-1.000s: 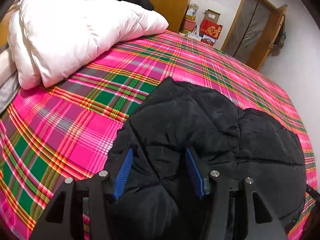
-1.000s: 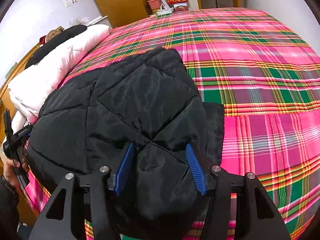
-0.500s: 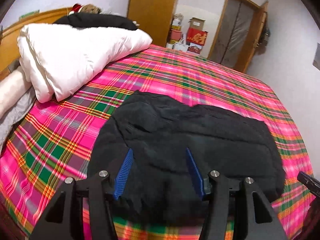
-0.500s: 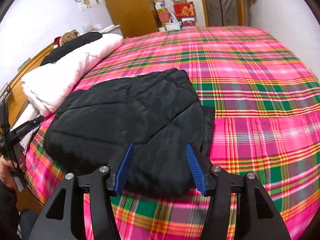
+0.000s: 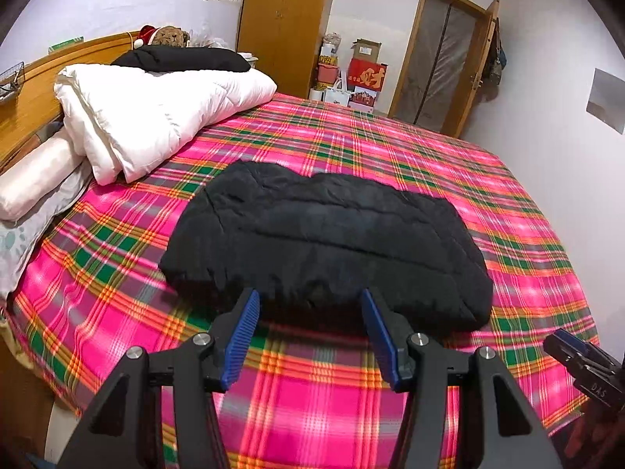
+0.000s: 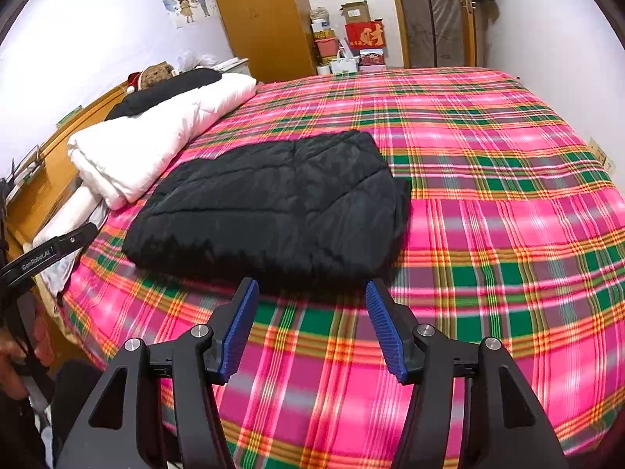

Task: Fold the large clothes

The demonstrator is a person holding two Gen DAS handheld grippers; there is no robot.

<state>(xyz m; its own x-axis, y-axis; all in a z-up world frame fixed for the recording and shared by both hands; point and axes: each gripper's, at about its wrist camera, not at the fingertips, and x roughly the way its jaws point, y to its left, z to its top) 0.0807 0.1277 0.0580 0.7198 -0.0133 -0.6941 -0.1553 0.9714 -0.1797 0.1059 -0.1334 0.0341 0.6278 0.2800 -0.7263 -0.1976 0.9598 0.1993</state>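
Observation:
A black quilted jacket lies folded into a compact rectangle on the pink plaid bed. My left gripper hovers above the bed just short of the jacket's near edge, open, with nothing between its blue pads. My right gripper also hangs short of the jacket's near edge; its jaws are opening and hold nothing. Each gripper shows at the edge of the other's view: the right gripper's tip at the lower right, the left gripper's finger at the left.
A folded white duvet with another black garment on it lies by the wooden headboard. Pillows sit beside it. A wardrobe, boxes and a door stand beyond the bed.
Both grippers have drawn back and risen away from the jacket, which now lies wholly ahead of them. The jacket rests flat in its folded shape.

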